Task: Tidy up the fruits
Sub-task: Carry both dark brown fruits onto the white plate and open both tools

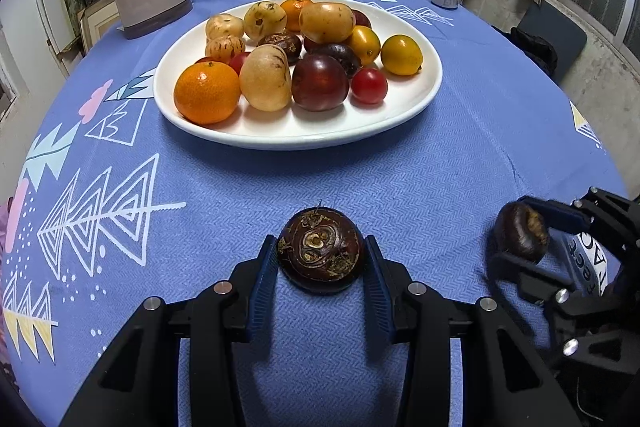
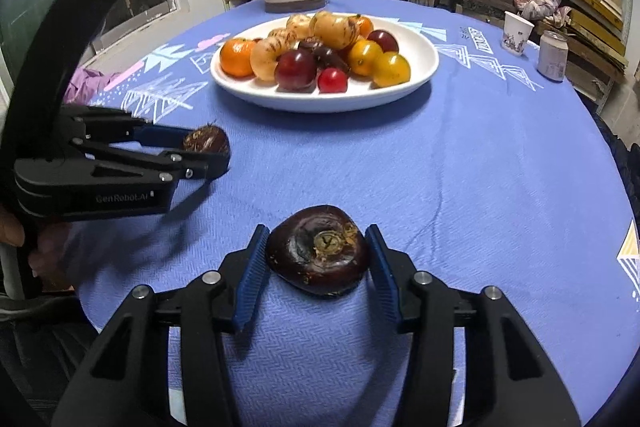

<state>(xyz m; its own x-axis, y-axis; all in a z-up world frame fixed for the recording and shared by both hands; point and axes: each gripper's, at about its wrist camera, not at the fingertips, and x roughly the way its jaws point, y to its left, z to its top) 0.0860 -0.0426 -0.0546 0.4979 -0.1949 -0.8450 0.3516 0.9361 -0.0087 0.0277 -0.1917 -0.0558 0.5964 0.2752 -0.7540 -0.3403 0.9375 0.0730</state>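
Evidently each gripper has a dark chestnut between its pads at lower centre of its own view: the left gripper [image 1: 320, 259] clamps its chestnut [image 1: 320, 250], while the right gripper [image 2: 318, 253] flanks the other chestnut [image 2: 318, 251], left pad touching, right pad's contact unclear. Both probably belong on the plate [image 1: 416, 103] of fruit at upper centre.

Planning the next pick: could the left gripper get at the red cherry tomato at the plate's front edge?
Probably not yet: the left gripper is shut on a water chestnut. The cherry tomato itself sits exposed on the plate.
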